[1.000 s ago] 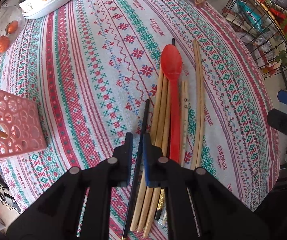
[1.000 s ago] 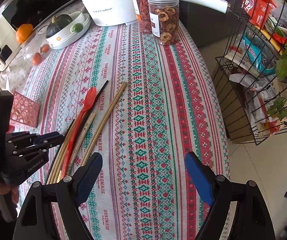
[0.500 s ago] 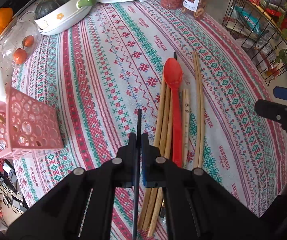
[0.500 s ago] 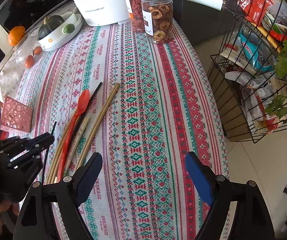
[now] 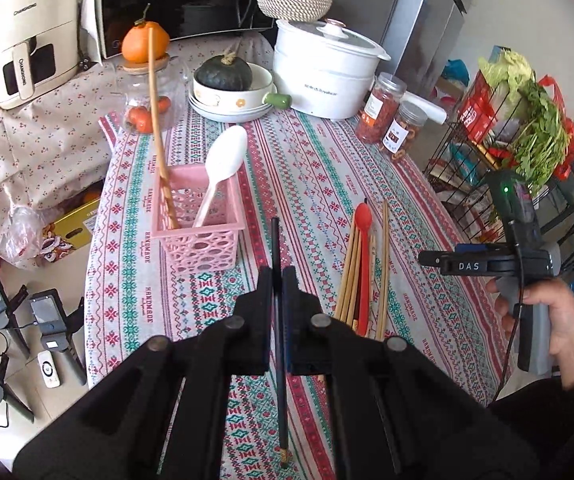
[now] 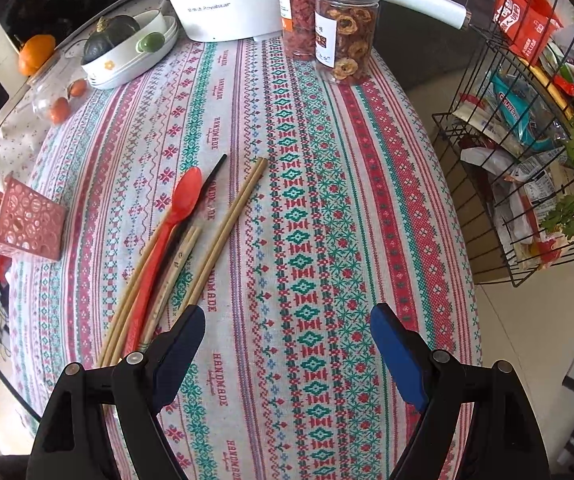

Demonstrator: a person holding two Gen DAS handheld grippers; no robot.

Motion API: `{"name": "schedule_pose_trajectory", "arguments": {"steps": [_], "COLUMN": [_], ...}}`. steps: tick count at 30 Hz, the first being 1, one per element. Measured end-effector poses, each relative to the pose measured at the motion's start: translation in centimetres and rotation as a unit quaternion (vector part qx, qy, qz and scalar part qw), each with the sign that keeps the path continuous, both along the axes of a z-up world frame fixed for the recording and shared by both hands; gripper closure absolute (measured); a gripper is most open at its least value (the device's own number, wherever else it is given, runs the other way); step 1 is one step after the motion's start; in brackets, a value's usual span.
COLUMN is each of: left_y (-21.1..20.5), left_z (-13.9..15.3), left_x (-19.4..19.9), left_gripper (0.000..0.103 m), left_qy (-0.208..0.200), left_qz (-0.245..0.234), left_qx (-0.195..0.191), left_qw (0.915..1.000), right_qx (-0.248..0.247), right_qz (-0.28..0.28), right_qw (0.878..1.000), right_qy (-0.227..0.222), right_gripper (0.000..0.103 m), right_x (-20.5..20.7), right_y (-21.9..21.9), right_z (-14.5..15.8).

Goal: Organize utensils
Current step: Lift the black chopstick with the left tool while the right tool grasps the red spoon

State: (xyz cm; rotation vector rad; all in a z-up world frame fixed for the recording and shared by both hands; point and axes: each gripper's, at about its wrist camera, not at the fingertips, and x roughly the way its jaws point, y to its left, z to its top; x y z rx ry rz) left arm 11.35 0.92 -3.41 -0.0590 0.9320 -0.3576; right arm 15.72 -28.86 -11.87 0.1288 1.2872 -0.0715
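My left gripper (image 5: 274,280) is shut on a black chopstick (image 5: 275,240) and holds it above the tablecloth, near the pink basket (image 5: 199,248). The basket holds a white spoon (image 5: 225,160) and a wooden chopstick (image 5: 157,120). A red spoon (image 6: 167,232), several wooden chopsticks (image 6: 223,232) and another black chopstick (image 6: 213,174) lie in a bunch on the cloth; they also show in the left wrist view (image 5: 361,264). My right gripper (image 6: 287,348) is open and empty, above the cloth to the right of the bunch.
A white cooker (image 5: 327,72), two jars (image 6: 343,32), a bowl with a squash (image 5: 227,88) and a glass jar with an orange on it (image 5: 143,80) stand at the back. A wire rack (image 6: 527,160) is off the table's right edge.
My left gripper has closed on the black chopstick, lifted it off the table and tilted up so the basket is ahead. My right gripper has shifted slightly and stays open.
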Motion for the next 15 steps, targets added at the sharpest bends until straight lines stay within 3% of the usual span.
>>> {"name": "schedule_pose_trajectory", "arguments": {"steps": [8, 12, 15], "left_y": [3.1, 4.1, 4.7], "left_z": [1.7, 2.1, 2.4], "left_x": [0.0, 0.1, 0.2], "left_gripper": [0.098, 0.098, 0.098], "left_qy": [-0.029, -0.039, -0.042], "left_qz": [0.024, 0.030, 0.032], "left_qx": [-0.043, -0.048, -0.056], "left_qw": [0.9984, 0.9976, 0.9970], "right_qx": [0.035, 0.041, 0.044], "right_qz": [0.035, 0.021, 0.026], "right_qw": [0.999, 0.999, 0.998], "right_qy": [-0.015, -0.028, -0.036], "right_gripper": [0.017, 0.019, 0.029], "right_x": [3.1, 5.9, 7.4], "right_y": [3.5, 4.2, 4.7], "right_z": [-0.3, -0.3, -0.9]}}
